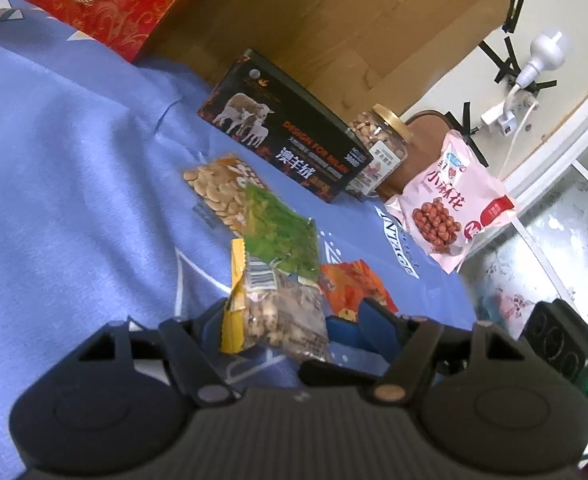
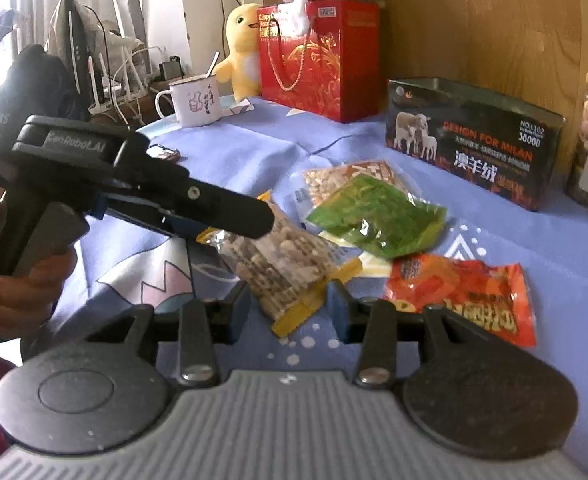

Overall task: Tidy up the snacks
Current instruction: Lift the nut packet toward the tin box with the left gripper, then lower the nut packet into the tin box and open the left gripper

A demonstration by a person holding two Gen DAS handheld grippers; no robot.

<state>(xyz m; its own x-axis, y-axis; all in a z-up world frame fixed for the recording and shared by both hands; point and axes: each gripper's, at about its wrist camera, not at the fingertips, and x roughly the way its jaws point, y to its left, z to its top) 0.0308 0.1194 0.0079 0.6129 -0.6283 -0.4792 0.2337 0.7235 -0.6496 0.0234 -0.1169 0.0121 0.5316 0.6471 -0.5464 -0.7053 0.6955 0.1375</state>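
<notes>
Right wrist: "DESIGN FOR MILAN" tin (image 2: pixel 474 140).

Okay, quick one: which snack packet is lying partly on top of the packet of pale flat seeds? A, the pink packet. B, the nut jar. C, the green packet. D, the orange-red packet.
C: the green packet overlaps the near end of the pale seed packet, while the orange-red packet lies apart on the blue cloth.

There were five snack packets (image 1: pixel 282 316); one nut jar (image 1: pixel 378 148); one black box (image 1: pixel 286 132); one red gift bag (image 2: pixel 318 60); one mug (image 2: pixel 194 100); two plush toys (image 2: pixel 242 48).
</notes>
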